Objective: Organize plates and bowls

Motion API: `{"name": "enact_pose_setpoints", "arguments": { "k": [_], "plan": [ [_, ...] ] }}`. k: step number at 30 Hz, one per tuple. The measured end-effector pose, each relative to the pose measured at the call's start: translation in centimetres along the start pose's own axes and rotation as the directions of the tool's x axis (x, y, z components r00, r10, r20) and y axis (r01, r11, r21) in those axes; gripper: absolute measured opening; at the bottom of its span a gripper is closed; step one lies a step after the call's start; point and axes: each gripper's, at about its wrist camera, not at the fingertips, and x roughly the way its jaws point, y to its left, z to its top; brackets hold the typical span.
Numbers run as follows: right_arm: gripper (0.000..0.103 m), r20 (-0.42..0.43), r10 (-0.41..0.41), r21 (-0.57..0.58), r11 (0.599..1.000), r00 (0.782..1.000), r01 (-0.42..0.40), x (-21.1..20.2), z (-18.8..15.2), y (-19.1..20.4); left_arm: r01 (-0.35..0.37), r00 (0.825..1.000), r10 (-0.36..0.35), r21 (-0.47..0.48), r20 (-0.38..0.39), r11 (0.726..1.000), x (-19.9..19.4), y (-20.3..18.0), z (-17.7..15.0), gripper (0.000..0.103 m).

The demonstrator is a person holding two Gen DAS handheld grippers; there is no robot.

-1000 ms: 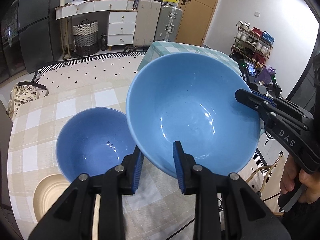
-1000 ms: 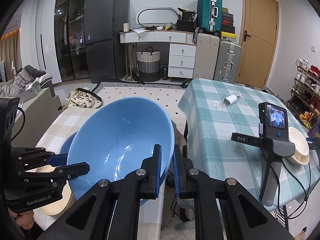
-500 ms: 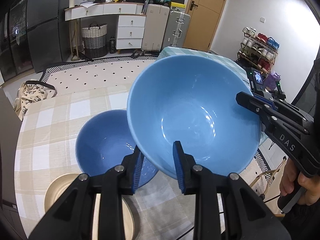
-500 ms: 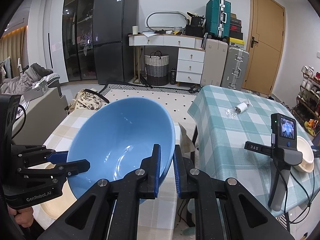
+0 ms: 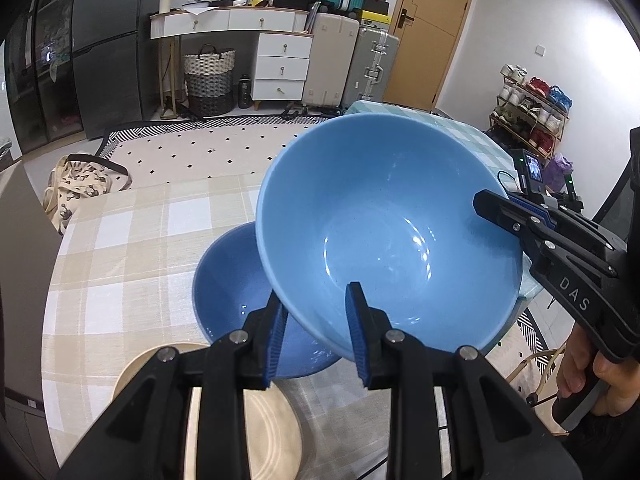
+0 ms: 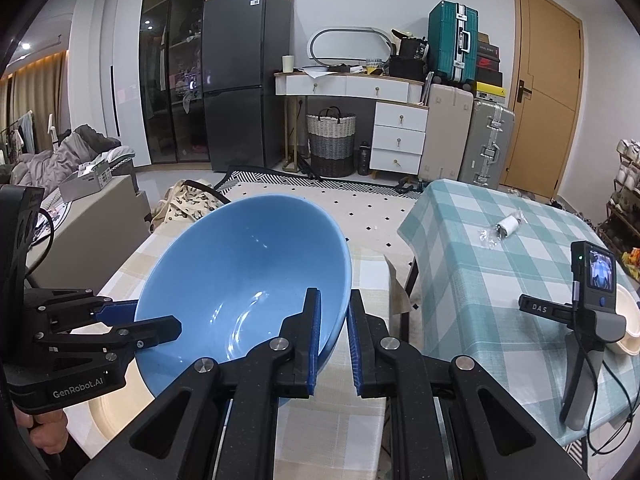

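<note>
A large light blue bowl (image 5: 392, 232) is held in the air, tilted, by both grippers. My left gripper (image 5: 314, 324) is shut on its near rim. My right gripper (image 6: 334, 332) is shut on its opposite rim; it shows at the right in the left wrist view (image 5: 504, 210). The same bowl fills the middle of the right wrist view (image 6: 248, 280). A second, darker blue bowl (image 5: 228, 292) sits on the beige checked table (image 5: 120, 248), partly under the held bowl. A cream plate (image 5: 272, 432) lies on the table below my left gripper.
A teal checked table (image 6: 500, 280) stands to the right with a wrapped white roll (image 6: 506, 226), a standing spare gripper with a lit screen (image 6: 596, 320) and white dishes (image 6: 630, 320). A gap of patterned floor (image 6: 380, 216) separates the tables.
The held bowl and both grippers have risen and shifted right over the table; the dark blue bowl and cream plate now show farther right, more beneath the held bowl. Both grips unchanged.
</note>
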Motion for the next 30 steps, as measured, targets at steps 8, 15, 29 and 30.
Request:
{"name": "enact_pose_setpoints", "arguments": {
  "k": [8, 15, 29, 30],
  "plan": [
    [0.013, -0.007, 0.029, -0.003, 1.0, 1.0, -0.029, 1.3, -0.2, 1.3, -0.031, 1.0, 0.031, -0.022, 0.004, 0.999, 0.0, 1.6, 0.0, 0.027],
    [0.014, -0.029, 0.051, -0.008, 0.999, 0.998, -0.051, 3.0, -0.5, 2.3, -0.059, 0.998, 0.059, -0.038, -0.005, 0.998, 0.3, 2.9, -0.3, 0.027],
    [0.015, -0.11, 0.087, -0.028, 0.996, 0.99, -0.09, 7.5, -1.5, 3.4, -0.11, 0.993, 0.107, -0.063, -0.051, 0.992, 2.4, 5.4, -1.0, 0.027],
    [0.015, -0.117, 0.088, -0.028, 0.995, 0.989, -0.092, 7.8, -1.6, 3.5, -0.113, 0.992, 0.11, -0.064, -0.056, 0.992, 2.6, 5.6, -1.0, 0.027]
  ]
}}
